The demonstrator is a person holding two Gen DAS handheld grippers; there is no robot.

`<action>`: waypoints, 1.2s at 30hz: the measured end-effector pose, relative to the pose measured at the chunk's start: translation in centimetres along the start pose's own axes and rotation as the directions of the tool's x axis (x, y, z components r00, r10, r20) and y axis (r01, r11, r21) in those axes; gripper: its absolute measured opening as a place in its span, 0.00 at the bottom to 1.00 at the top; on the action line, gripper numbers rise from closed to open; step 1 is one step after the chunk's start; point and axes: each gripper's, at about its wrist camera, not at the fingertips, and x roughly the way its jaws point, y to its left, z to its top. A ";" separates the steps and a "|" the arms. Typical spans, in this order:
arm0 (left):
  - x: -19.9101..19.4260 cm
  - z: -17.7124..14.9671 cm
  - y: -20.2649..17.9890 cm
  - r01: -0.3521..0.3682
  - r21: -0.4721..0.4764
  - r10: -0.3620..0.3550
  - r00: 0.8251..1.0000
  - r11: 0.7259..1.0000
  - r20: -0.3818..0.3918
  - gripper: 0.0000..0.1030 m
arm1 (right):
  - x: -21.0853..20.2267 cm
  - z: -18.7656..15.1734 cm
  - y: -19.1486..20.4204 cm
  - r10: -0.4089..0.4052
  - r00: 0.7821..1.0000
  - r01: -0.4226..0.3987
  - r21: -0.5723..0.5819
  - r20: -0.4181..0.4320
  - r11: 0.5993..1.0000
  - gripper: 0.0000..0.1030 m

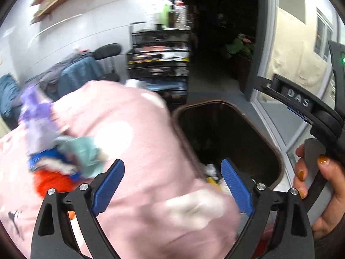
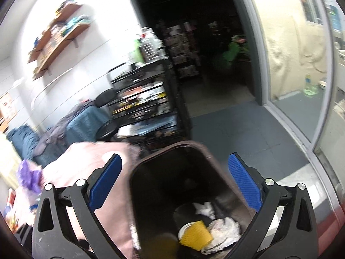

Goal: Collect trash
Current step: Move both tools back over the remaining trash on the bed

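Note:
A dark trash bin with a brown rim (image 1: 215,102) stands beside a pink, white-spotted cloth (image 1: 129,118). My left gripper (image 1: 172,164) is open over the cloth's edge and the bin's rim, with nothing between its pads. Blurred litter lies on the cloth at the left: a purple piece (image 1: 36,116), a teal one (image 1: 84,151) and an orange one (image 1: 51,181). My right gripper (image 2: 175,156) hangs open and empty above the bin (image 2: 172,172). Inside lie a yellow ridged item (image 2: 195,235), crumpled white wrapping (image 2: 224,231) and a white tissue (image 2: 203,208).
A hand (image 1: 323,183) grips a black handle at the right edge. Behind the bin stand a cluttered black wire rack (image 2: 146,99) and a chair draped with clothes (image 2: 82,118). A dark doorway (image 2: 204,43) and a glass door (image 2: 301,75) lie beyond grey floor (image 2: 237,129).

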 end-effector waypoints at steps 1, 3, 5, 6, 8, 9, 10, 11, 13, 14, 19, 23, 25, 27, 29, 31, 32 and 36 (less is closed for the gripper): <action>-0.3 -0.2 0.9 -0.021 -0.018 0.021 1.000 1.000 0.005 0.87 | 0.0 -0.2 0.8 0.030 0.999 -0.030 -0.018 -0.013 0.999 0.95; -0.9 -0.7 2.9 -0.057 -0.063 0.057 0.998 0.996 0.011 0.87 | 0.1 -0.8 2.2 0.088 0.995 -0.089 -0.048 -0.039 0.995 0.95; -1.3 -1.1 5.1 -0.079 -0.115 0.079 0.997 0.990 0.001 0.87 | 0.2 -1.4 3.4 0.133 0.989 -0.138 -0.066 -0.066 0.988 0.95; -1.5 -1.4 6.4 -0.094 -0.146 0.094 0.996 0.985 -0.003 0.87 | 0.3 -1.8 4.1 0.163 0.983 -0.170 -0.078 -0.085 0.982 0.95; -1.9 -1.9 8.4 -0.121 -0.185 0.121 0.993 0.975 -0.009 0.87 | 0.4 -2.4 5.3 0.212 0.970 -0.224 -0.098 -0.118 0.970 0.95; -2.1 -2.2 9.4 -0.139 -0.205 0.139 0.990 0.969 -0.015 0.87 | 0.4 -2.7 5.9 0.227 0.965 -0.241 -0.107 -0.130 0.965 0.95; -2.3 -2.5 10.2 -0.152 -0.219 0.152 0.988 0.964 -0.019 0.87 | 0.5 -3.1 6.8 0.243 0.959 -0.262 -0.126 -0.146 0.957 0.95; -2.3 -2.8 11.1 -0.170 -0.234 0.169 0.985 0.957 -0.024 0.87 | 0.4 -3.5 7.5 0.256 0.954 -0.279 -0.146 -0.157 0.949 0.95; -2.3 -3.4 12.8 -0.211 -0.265 0.206 0.977 0.941 -0.044 0.87 | 0.2 -4.4 8.9 0.279 0.943 -0.311 -0.183 -0.179 0.933 0.95; -2.3 -3.7 13.3 -0.225 -0.274 0.219 0.974 0.935 -0.052 0.87 | 0.2 -4.7 9.4 0.290 0.938 -0.325 -0.189 -0.190 0.927 0.95; -2.2 -4.7 15.4 -0.286 -0.267 0.276 0.958 0.920 -0.077 0.87 | 0.4 -6.4 11.9 0.351 0.894 -0.410 -0.192 -0.278 0.892 0.95; -1.7 -5.2 16.6 -0.297 -0.274 0.278 0.955 0.915 -0.106 0.82 | 0.3 -7.7 13.7 0.368 0.875 -0.444 -0.218 -0.315 0.869 0.95; -1.4 -5.4 17.1 -0.301 -0.269 0.278 0.953 0.915 -0.120 0.79 | 0.1 -8.1 14.3 0.373 0.870 -0.454 -0.230 -0.324 0.861 0.95; -1.2 -5.5 17.4 -0.300 -0.267 0.273 0.953 0.916 -0.133 0.76 | 0.0 -8.3 14.6 0.377 0.866 -0.461 -0.236 -0.328 0.855 0.95; -0.8 -5.5 17.8 -0.295 -0.270 0.264 0.954 0.917 -0.145 0.74 | -0.1 -8.4 14.6 0.380 0.863 -0.467 -0.241 -0.332 0.851 0.95; -0.3 -5.5 18.0 -0.296 -0.270 0.262 0.952 0.916 -0.158 0.72 | 0.0 -8.5 14.7 0.382 0.861 -0.471 -0.242 -0.337 0.848 0.95; 0.0 -5.4 18.2 -0.299 -0.269 0.261 0.951 0.916 -0.166 0.71 | -0.1 -8.5 14.7 0.382 0.860 -0.473 -0.243 -0.340 0.847 0.95; 0.8 -5.1 18.3 -0.302 -0.260 0.259 0.948 0.917 -0.187 0.67 | 0.0 -8.6 14.8 0.382 0.857 -0.476 -0.243 -0.347 0.845 0.95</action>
